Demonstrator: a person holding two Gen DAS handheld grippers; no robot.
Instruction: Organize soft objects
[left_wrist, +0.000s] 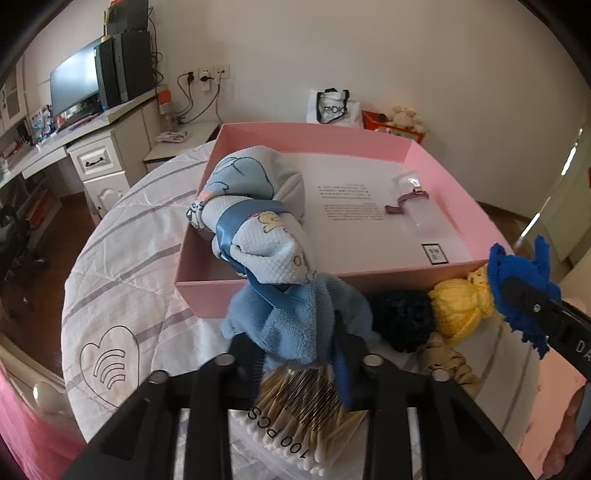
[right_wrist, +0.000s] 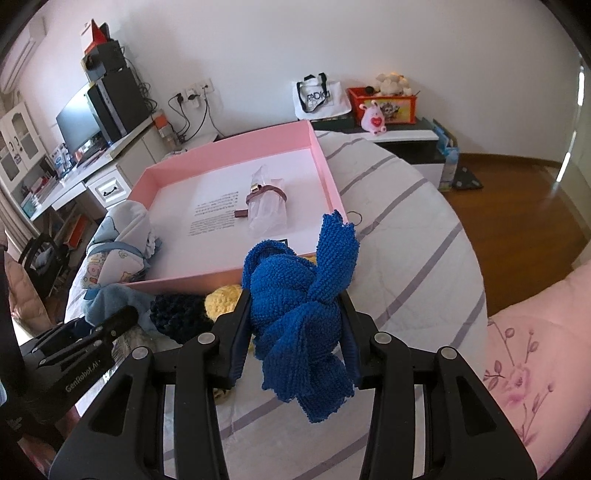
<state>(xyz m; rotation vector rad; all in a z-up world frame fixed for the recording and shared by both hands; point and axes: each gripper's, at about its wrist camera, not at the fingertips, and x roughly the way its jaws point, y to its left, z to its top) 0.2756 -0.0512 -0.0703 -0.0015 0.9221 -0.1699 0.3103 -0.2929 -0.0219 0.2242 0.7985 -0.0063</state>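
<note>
My left gripper (left_wrist: 301, 345) is shut on a light blue fleece cloth (left_wrist: 295, 325), held at the near wall of the pink box (left_wrist: 332, 136); its blue ribbon runs to a white-and-blue towel bundle (left_wrist: 251, 214) lying inside the box's left side. My right gripper (right_wrist: 295, 314) is shut on a knotted royal blue knit cloth (right_wrist: 299, 302), held above the bed near the box's front right corner; it also shows in the left wrist view (left_wrist: 517, 280). A dark navy knit ball (left_wrist: 402, 317), a yellow knit ball (left_wrist: 461, 302) and a beige scrunchie (left_wrist: 450, 362) lie before the box.
A pack of cotton swabs (left_wrist: 295, 417) lies under my left gripper. Inside the box are a printed sheet (right_wrist: 218, 210) and a clear bottle with a strap (right_wrist: 266, 203). The box sits on a white striped quilt (right_wrist: 406, 236). A desk with a monitor (left_wrist: 74, 81) stands to the left.
</note>
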